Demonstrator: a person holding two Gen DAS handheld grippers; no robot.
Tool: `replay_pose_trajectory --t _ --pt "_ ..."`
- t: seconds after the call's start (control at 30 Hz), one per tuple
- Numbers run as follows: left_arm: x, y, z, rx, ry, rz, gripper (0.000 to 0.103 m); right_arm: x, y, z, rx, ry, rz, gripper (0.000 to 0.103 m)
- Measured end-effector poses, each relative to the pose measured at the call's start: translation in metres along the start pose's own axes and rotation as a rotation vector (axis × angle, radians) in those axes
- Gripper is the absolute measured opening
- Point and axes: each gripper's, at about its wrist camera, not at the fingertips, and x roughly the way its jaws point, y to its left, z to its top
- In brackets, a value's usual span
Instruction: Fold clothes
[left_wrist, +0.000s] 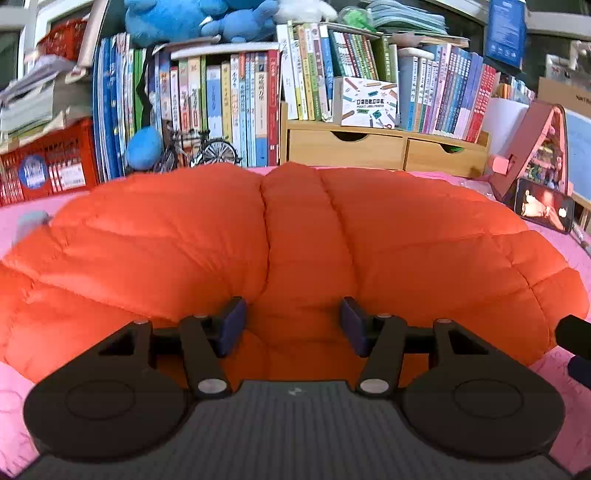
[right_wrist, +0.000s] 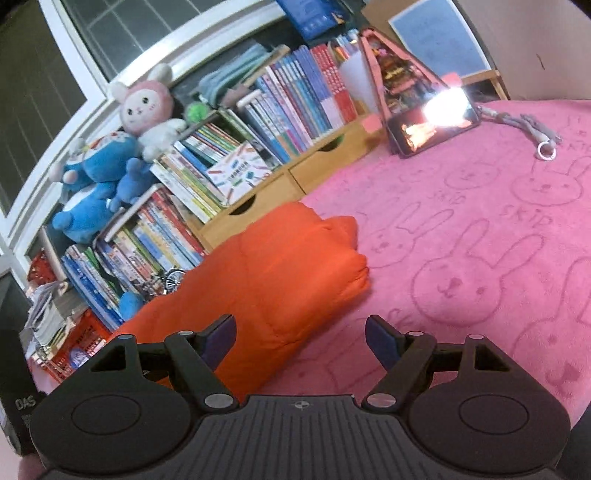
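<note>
The puffy orange quilted down jacket (left_wrist: 295, 236) lies folded into a thick bundle on the pink fleece blanket (right_wrist: 461, 229) embossed with rabbit outlines, close to the row of books at the back edge. In the left wrist view it fills the middle of the picture, with a seam running down its centre.

The left gripper (left_wrist: 293, 325) hangs low over the near edge of the jacket, its jaws about half apart; orange fabric bulges up between the blue pads (left_wrist: 231, 325), but I cannot tell whether they press on it. The right gripper (right_wrist: 301, 334) sits at the jacket's right end, jaws wide and gripping nothing: its left pad is over the orange fabric, its right pad over bare blanket.

Behind the jacket stands a light wooden organiser with two drawers (left_wrist: 380, 147), topped with upright books (left_wrist: 236, 110). Blue plush toys (right_wrist: 96, 181) and a pink-and-white plush rabbit (right_wrist: 147, 110) sit on the stacks. A small model bicycle (left_wrist: 207, 151) stands near a red plastic crate (left_wrist: 48, 166). To the right, a phone (right_wrist: 432, 125) with a lit screen leans against a pink triangular stand (right_wrist: 391, 70).
</note>
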Motion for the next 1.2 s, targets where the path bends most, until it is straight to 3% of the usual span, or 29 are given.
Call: replay_pose_trajectory --t 0.4,0.77,0.9,1.07,1.2 --pt "0.002 0.010 -0.008 -0.086 0.012 -0.041 0.056 0.053 -0.002 0.017 0.066 0.085 0.032 0.083" --pt "0.003 0.017 -0.010 -0.123 0.014 -0.072 0.056 0.094 0.007 0.031 0.088 0.104 0.052 0.088" --pt "0.003 0.021 -0.012 -0.143 0.008 -0.088 0.056 0.102 0.021 0.034 -0.015 0.096 0.030 0.082" --pt "0.002 0.038 -0.016 -0.216 -0.004 -0.139 0.052 0.084 0.073 0.025 -0.399 -0.064 -0.073 0.070" --pt "0.003 0.047 -0.016 -0.269 -0.005 -0.172 0.051 0.072 0.108 0.022 -0.544 -0.164 -0.072 0.058"
